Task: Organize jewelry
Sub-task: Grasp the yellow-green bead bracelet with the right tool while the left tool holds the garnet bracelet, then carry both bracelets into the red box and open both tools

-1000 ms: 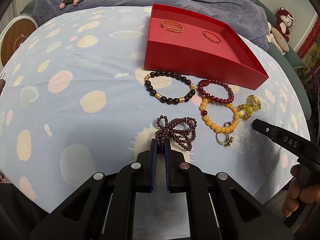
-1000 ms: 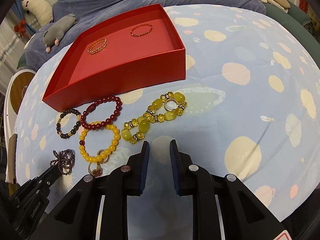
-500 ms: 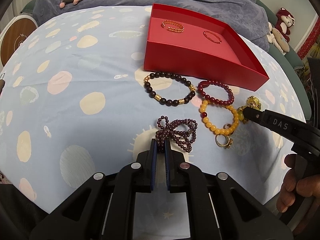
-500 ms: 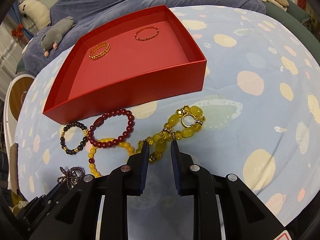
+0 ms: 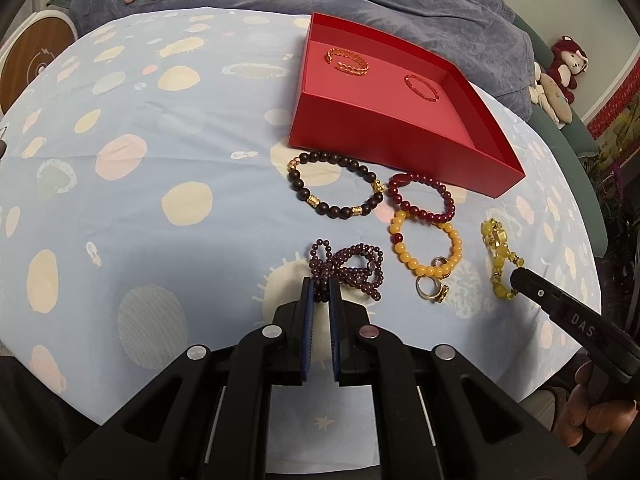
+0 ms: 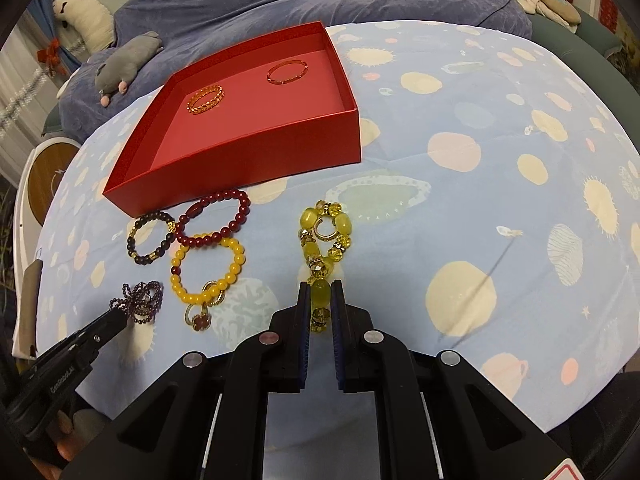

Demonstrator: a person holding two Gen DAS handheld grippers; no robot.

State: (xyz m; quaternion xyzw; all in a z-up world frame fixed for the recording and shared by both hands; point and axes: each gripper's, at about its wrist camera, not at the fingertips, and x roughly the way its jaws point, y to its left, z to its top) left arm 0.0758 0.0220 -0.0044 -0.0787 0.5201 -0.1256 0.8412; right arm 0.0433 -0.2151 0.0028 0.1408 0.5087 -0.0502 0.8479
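Two thin gold bangles (image 6: 247,87) lie in the shallow red cardboard tray (image 6: 256,168) at 11 o'clock; four bracelets remain on the desk (image 6: 460,208) while the left gripper (image 5: 321,295) jaws pinch the tangled purple bead strand (image 5: 352,266) and the right gripper (image 6: 320,295), jaws just closed, clamps the yellow crystal bead bracelet (image 6: 326,240).

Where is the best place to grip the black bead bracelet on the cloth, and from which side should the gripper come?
Take the black bead bracelet on its near arc, coming from above with one finger inside the ring and one outside. It lies flat and open, and that arc is bare; its right side touches the dark red bracelet and the red box stands behind.
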